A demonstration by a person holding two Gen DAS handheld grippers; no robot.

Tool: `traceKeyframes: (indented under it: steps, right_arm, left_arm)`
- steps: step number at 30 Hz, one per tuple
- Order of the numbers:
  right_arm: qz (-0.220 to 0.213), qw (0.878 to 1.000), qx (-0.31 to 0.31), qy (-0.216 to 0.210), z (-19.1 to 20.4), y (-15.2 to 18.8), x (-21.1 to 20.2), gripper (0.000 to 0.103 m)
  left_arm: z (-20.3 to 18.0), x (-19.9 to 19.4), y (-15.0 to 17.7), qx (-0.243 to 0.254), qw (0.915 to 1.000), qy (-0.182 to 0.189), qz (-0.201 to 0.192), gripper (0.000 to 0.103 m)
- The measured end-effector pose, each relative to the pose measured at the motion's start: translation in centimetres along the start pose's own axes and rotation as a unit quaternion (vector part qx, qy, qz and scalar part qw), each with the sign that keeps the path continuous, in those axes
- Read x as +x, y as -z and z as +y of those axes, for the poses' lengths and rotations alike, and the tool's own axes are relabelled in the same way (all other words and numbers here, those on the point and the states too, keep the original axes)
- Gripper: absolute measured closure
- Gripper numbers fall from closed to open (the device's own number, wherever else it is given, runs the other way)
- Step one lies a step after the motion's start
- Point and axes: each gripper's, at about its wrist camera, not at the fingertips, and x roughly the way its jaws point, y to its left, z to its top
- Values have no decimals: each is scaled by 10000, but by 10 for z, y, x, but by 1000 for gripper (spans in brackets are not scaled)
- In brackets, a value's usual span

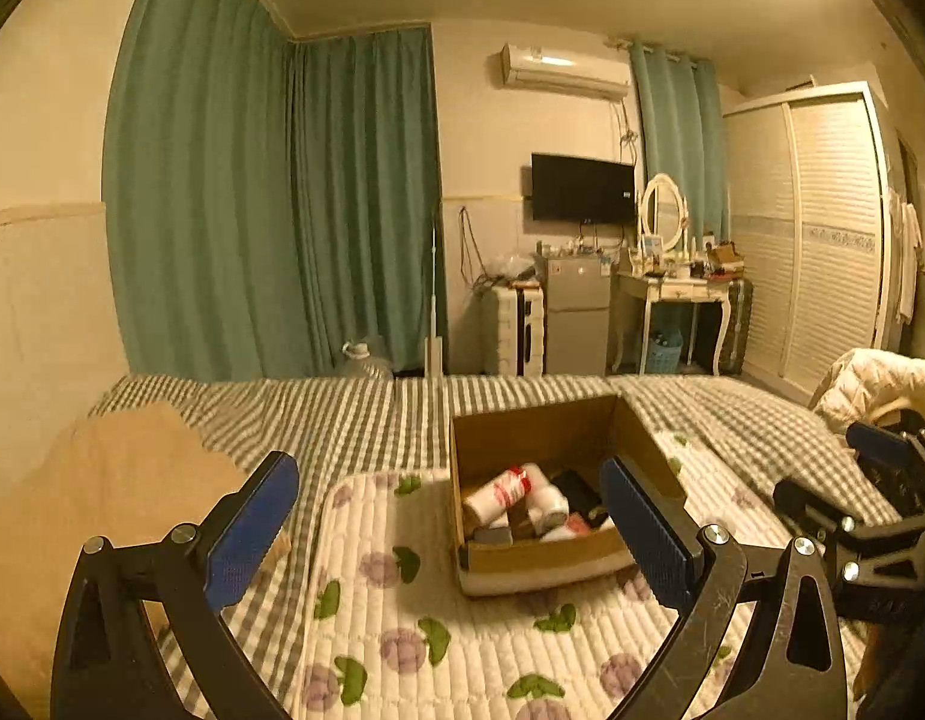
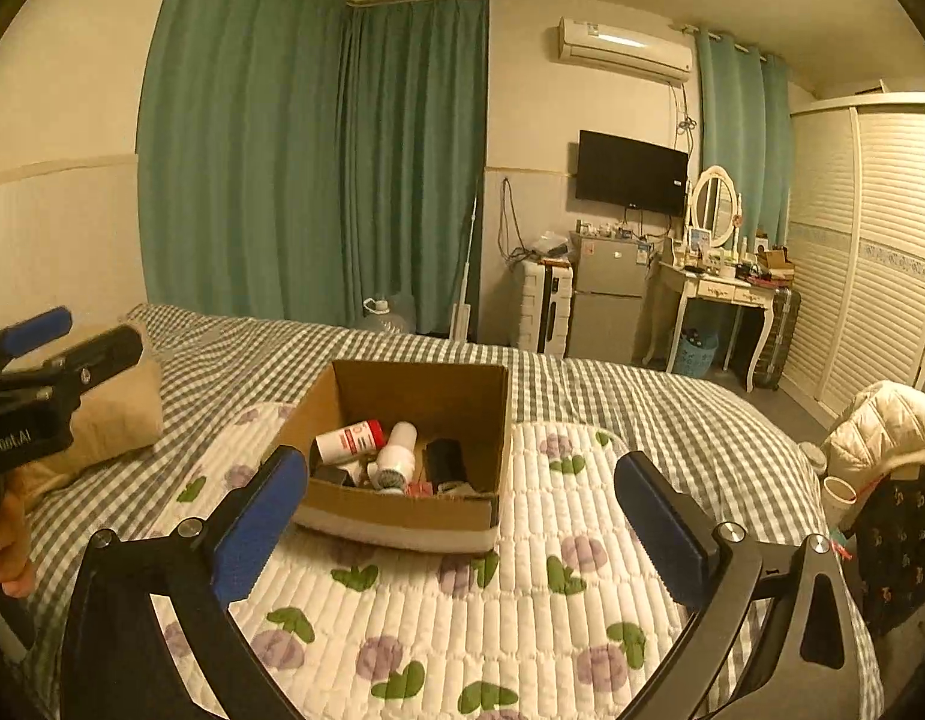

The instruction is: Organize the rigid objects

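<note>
An open cardboard box (image 1: 558, 432) (image 2: 462, 396) sits on a floral quilted mat (image 1: 402, 618) (image 2: 522, 600) on the bed. Inside lie several small items: a white bottle with red print (image 1: 501, 492) (image 2: 348, 439), a white bottle (image 2: 396, 450) and a black object (image 2: 446, 461). My left gripper (image 1: 450, 534) is open and empty, held above the mat just in front of the box. My right gripper (image 2: 462, 516) is open and empty, also in front of the box. Each gripper shows at the edge of the other's view.
The bed has a grey checked sheet (image 2: 612, 396). A tan pillow (image 1: 102, 480) (image 2: 108, 414) lies at the left. A white jacket (image 2: 882, 420) hangs at the right. A fridge (image 2: 606, 294), dressing table (image 2: 726, 294) and wardrobe (image 2: 870, 240) stand beyond.
</note>
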Motion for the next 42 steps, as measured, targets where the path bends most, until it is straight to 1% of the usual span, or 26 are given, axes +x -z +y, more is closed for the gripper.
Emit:
traceKeyframes:
  steps: [2, 7, 18, 24, 42]
  right_arm:
    - [58, 10000, -8, 24, -1, 4, 5, 0]
    - [69, 9999, 47, 75, -6, 8, 12, 0]
    - [199, 9998, 52, 79, -8, 17, 26, 0]
    - [181, 9998, -2, 111, -7, 18, 26, 0]
    - [167, 9998, -13, 134, -5, 17, 22, 0]
  left_arm:
    - [-1, 4, 7, -18, 9999, 84, 89, 0]
    - [-5, 15, 16, 22, 9997, 124, 223, 0]
    - [-10, 23, 21, 155, 9995, 99, 250, 0]
    - [-8, 24, 21, 96, 9995, 111, 263, 0]
    - [-10, 23, 21, 124, 9994, 156, 271, 0]
